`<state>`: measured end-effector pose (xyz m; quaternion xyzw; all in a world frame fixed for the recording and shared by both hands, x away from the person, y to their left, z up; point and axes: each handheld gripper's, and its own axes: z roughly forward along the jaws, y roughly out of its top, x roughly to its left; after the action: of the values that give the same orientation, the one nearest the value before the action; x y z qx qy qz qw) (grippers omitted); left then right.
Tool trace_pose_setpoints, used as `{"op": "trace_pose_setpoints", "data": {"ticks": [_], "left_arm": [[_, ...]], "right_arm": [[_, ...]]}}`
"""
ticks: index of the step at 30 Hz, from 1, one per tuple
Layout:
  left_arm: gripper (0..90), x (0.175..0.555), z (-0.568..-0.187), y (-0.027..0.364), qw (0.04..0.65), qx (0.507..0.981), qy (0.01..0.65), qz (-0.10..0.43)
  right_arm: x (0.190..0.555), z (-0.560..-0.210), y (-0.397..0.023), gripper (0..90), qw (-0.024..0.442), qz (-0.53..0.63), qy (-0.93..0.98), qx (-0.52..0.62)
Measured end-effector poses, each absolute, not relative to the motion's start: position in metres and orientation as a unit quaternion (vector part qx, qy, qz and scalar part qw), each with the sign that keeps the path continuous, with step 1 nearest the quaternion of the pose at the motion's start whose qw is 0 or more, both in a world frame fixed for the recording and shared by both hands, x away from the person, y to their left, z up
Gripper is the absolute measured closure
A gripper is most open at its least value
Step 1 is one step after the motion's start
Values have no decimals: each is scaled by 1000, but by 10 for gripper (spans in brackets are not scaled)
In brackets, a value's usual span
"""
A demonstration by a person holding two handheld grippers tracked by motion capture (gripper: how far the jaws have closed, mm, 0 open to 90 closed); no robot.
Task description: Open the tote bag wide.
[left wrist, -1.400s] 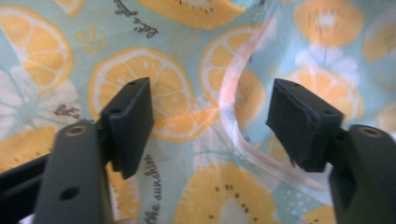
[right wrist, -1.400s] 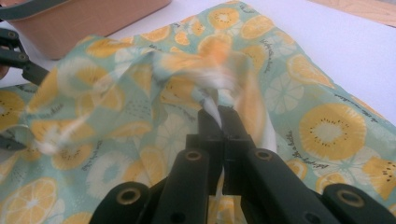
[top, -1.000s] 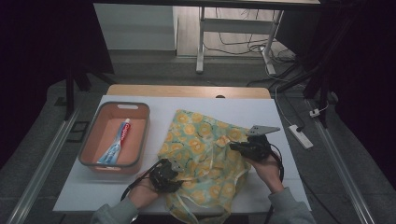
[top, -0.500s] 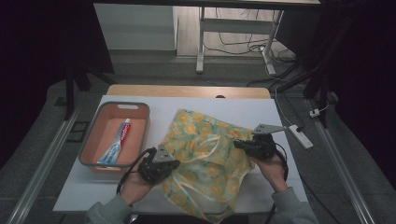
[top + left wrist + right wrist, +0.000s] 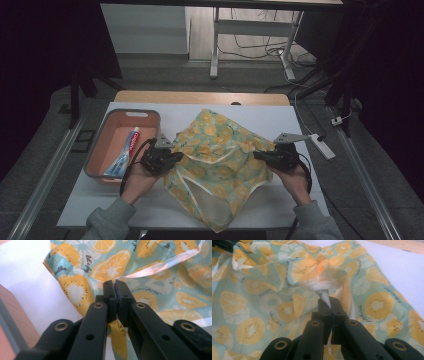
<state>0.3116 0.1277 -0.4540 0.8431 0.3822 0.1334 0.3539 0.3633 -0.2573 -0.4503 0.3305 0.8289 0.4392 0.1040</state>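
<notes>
The fruit-print bag (image 5: 217, 160) lies on the white table (image 5: 300, 125), right of the orange tray (image 5: 100, 155) holding a toothpaste tube (image 5: 125, 152). The left gripper (image 5: 172, 156) has just been closing; its jaws pinch the bag's left edge. The right gripper (image 5: 260, 156) pinches the right edge, jaws pressed together on the film.

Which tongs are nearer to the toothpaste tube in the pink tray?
Left. The left tongs grip the fruit-print bag just beside the pink tray holding the toothpaste tube; the right tongs grip the bag's far side.
</notes>
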Motion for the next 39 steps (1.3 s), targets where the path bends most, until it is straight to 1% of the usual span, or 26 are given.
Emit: {"op": "trace_pose_setpoints", "data": {"ticks": [5,7,10,14,18,21,24,26,27,29,31,34,37,39], "left_arm": [[790,311,-462,120,337,856,371,128],[789,310,-464,120,338,857,370,123],[848,306,-460,126,360,847,370,123],[870,301,-449,138,416,819,379,112],[875,303,-444,144,439,800,391,121],[875,307,-445,144,442,795,399,115],[872,309,-448,138,430,801,398,119],[872,310,-450,135,425,805,397,119],[872,311,-452,134,424,805,398,117],[873,313,-453,133,422,806,400,114],[873,313,-454,133,421,806,401,114],[873,314,-455,135,419,806,403,112],[873,315,-455,135,418,806,404,111],[873,315,-455,135,418,806,404,110]], "right_arm": [[366,-460,-254,894,98,418,840,333],[368,-466,-254,894,100,404,845,337],[370,-472,-259,894,95,398,844,346],[372,-476,-266,894,98,392,842,358],[374,-478,-270,895,98,388,842,363],[375,-480,-270,895,97,384,844,362],[375,-482,-269,894,103,372,849,361],[374,-484,-268,888,98,371,852,356],[373,-484,-267,863,95,371,854,352],[370,-480,-264,709,96,378,857,338],[361,-468,-256,595,100,399,857,311],[345,-443,-242,450,118,420,859,268],[332,-421,-228,355,123,450,854,231],[327,-411,-217,335,123,460,853,214]]}}
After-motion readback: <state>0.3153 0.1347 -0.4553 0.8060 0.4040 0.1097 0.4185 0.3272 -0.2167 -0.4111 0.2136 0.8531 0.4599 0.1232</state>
